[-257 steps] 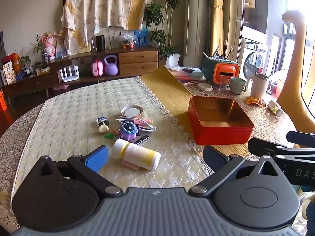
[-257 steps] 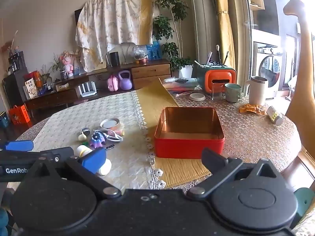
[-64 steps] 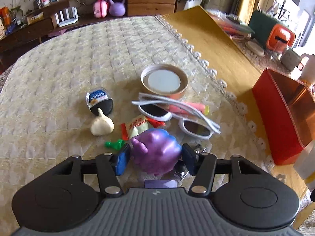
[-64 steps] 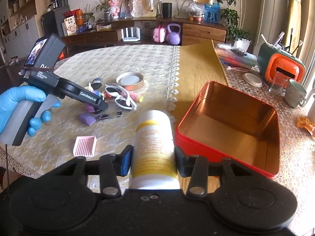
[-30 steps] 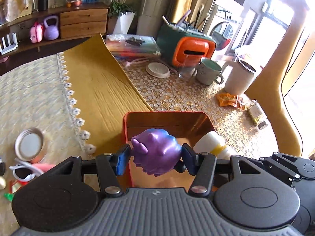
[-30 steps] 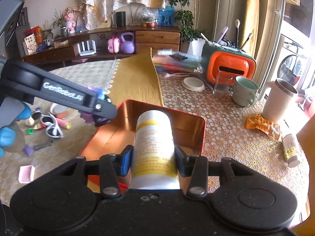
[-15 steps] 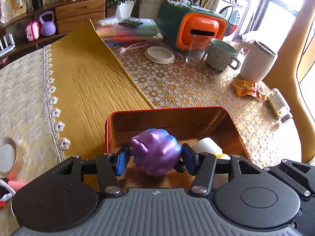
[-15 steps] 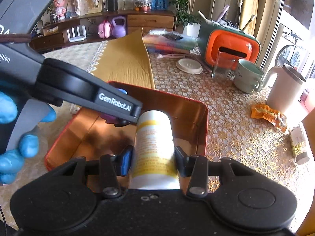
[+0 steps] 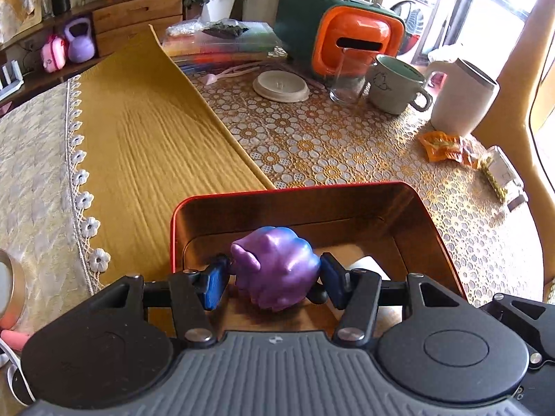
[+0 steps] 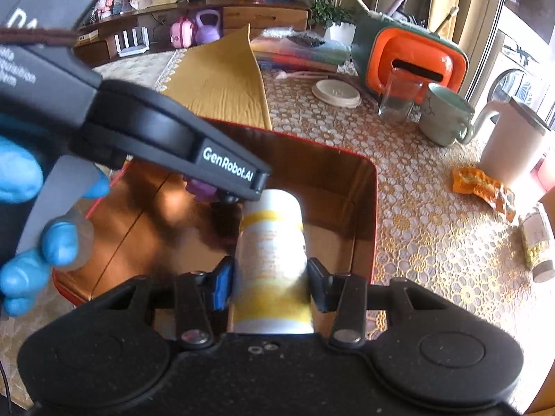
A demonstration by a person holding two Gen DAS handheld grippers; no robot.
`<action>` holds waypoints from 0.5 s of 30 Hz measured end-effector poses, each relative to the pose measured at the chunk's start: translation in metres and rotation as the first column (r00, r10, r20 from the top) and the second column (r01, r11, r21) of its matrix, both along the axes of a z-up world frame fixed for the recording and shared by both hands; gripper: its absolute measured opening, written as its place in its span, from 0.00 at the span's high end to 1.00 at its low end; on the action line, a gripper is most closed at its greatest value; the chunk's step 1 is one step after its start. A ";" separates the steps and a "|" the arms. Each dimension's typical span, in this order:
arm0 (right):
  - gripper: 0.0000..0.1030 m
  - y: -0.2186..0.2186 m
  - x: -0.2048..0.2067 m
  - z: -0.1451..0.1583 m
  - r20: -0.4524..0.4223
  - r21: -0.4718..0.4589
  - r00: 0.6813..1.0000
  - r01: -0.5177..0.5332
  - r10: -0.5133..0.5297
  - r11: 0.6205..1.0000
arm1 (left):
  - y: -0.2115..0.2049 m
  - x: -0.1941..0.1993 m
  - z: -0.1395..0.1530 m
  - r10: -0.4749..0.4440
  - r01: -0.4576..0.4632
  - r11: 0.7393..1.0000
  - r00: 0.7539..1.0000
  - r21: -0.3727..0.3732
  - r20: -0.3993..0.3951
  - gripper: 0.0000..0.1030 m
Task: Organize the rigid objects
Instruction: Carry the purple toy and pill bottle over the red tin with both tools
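Hovering over the red tin on the desk, both loads not yet released: right tongs clenching the white-and-yellow bottle, left tongs gripping the purple toy; remaining, seemingly, dropping both, then fetching the clutter at the left edge.

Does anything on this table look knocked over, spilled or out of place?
Yes, a little. A small jar with yellowish contents lies on its side near the table's right edge, and a crumpled orange wrapper sits loose beside the white jug. The yellow cloth's far end stands up in a fold. Nothing looks spilled or broken.
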State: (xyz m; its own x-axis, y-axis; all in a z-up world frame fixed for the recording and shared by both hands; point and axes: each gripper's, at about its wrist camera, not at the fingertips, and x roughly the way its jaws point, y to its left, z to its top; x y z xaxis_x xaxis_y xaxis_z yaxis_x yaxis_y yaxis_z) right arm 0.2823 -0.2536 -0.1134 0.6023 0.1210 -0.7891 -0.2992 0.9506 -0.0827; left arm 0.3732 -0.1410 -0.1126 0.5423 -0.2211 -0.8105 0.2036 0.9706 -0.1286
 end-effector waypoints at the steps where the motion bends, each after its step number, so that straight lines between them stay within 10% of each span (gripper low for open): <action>1: 0.58 0.000 0.000 -0.002 -0.007 -0.005 1.000 0.000 0.000 1.000 | -0.001 0.000 0.000 -0.008 0.008 1.000 1.000 0.006 -0.002 0.46; 15: 0.52 -0.007 -0.009 0.007 0.003 0.035 1.000 0.009 -0.009 0.999 | -0.002 -0.003 0.001 -0.003 0.002 1.000 0.999 -0.018 -0.033 0.43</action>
